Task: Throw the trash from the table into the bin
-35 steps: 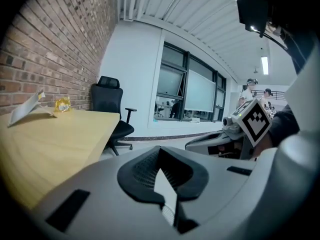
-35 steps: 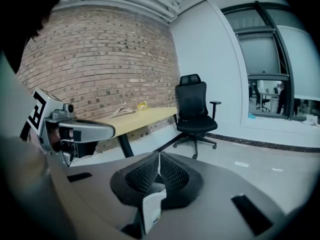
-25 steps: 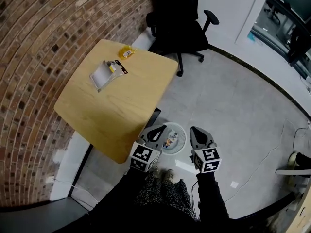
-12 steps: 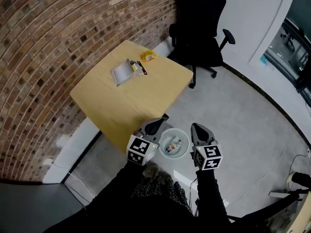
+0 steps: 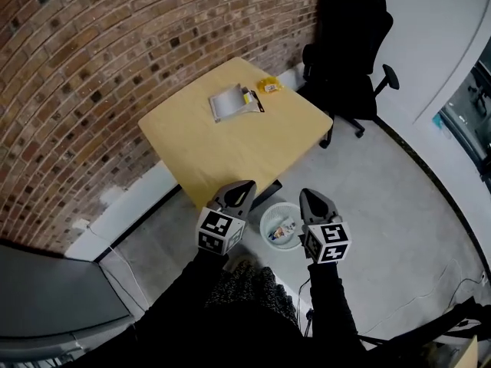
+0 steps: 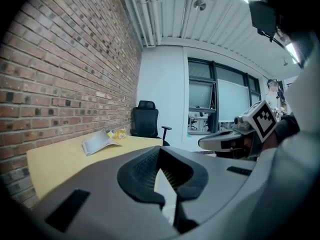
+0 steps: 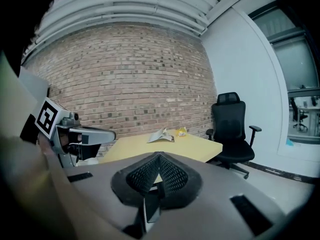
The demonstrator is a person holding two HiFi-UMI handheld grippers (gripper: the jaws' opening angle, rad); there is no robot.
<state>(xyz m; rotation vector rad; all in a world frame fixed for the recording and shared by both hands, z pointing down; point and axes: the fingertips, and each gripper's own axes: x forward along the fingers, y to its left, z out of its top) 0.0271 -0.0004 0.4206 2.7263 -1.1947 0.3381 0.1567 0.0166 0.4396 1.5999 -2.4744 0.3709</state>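
On the yellow wooden table (image 5: 230,148) lie a flat silver packet (image 5: 232,100) and a small yellow wrapper (image 5: 268,85), both near its far side. The packet (image 7: 161,135) and wrapper (image 7: 181,131) also show ahead in the right gripper view. A white bin (image 5: 264,222) with some trash inside stands on the floor by the table's near corner. My left gripper (image 5: 242,185) hangs over that corner, shut and empty. My right gripper (image 5: 307,195) floats just right of the bin, shut with nothing in it.
A black office chair (image 5: 349,52) stands beyond the table's right corner. A brick wall (image 5: 115,60) runs along the table's left and far sides. Grey floor (image 5: 399,205) spreads to the right of the bin. Glass partitions (image 6: 220,101) close the room's far end.
Both grippers have risen side by side, still shut and empty. The head view has swung, so the table now sits centred and the bin lies just below the gripper tips.
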